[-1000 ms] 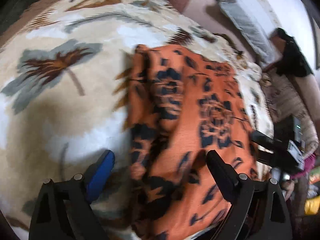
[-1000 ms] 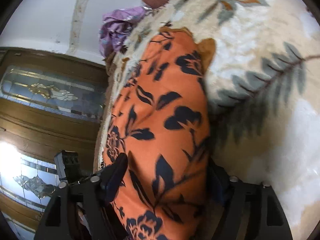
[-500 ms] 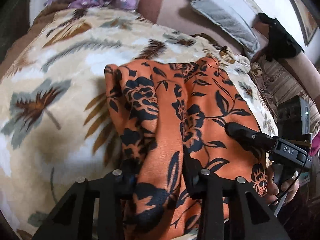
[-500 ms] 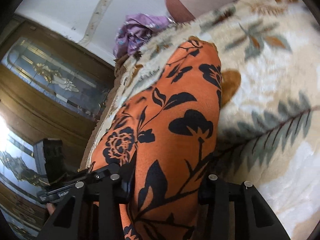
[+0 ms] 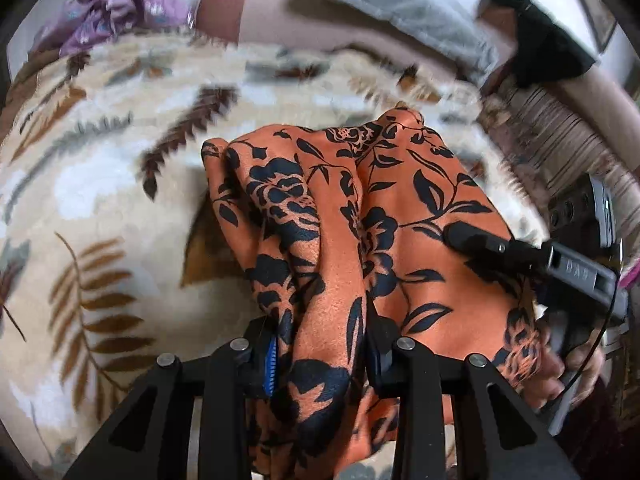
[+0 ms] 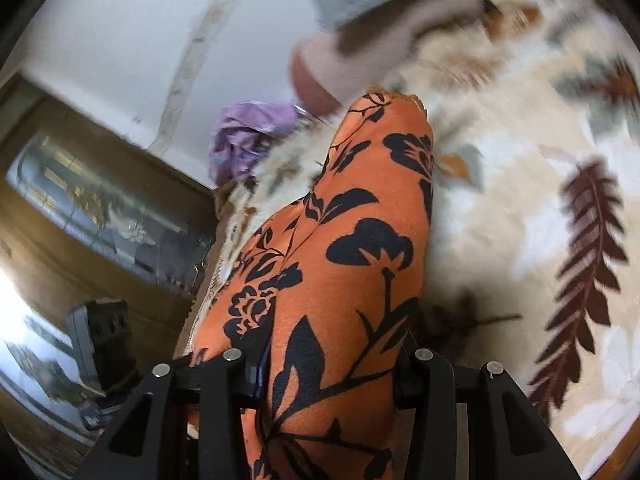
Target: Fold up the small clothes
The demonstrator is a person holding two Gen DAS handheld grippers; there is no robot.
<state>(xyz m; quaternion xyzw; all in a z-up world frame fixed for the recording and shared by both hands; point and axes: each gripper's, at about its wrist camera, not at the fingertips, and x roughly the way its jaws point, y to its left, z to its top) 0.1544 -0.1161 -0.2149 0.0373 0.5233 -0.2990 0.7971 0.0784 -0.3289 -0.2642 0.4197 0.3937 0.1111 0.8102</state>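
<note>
Left wrist view: left gripper (image 5: 320, 354) jaws clamped on a bunched fold of the orange floral garment (image 5: 360, 216), which lies on the leaf-print blanket (image 5: 100, 200); right gripper (image 5: 520, 252) pinches its right edge; purple cloth (image 5: 116, 8) far left, grey pillow (image 5: 400, 4) far.

Right wrist view: jaws of the right gripper (image 6: 328, 372) clamped on the garment (image 6: 360, 248), which blocks the middle; blanket (image 6: 540, 200) right, purple cloth (image 6: 248, 136) far, glass-panelled cabinet (image 6: 100, 208) left.

The left gripper (image 5: 320, 360) is clamped on the orange cloth (image 5: 360, 220); the right gripper (image 6: 332, 372) is likewise closed on cloth bunched between its fingers.

Orange garment (image 5: 400, 208), black floral print; cream blanket (image 5: 100, 200), brown-grey leaf pattern; purple cloth (image 5: 116, 12)
</note>
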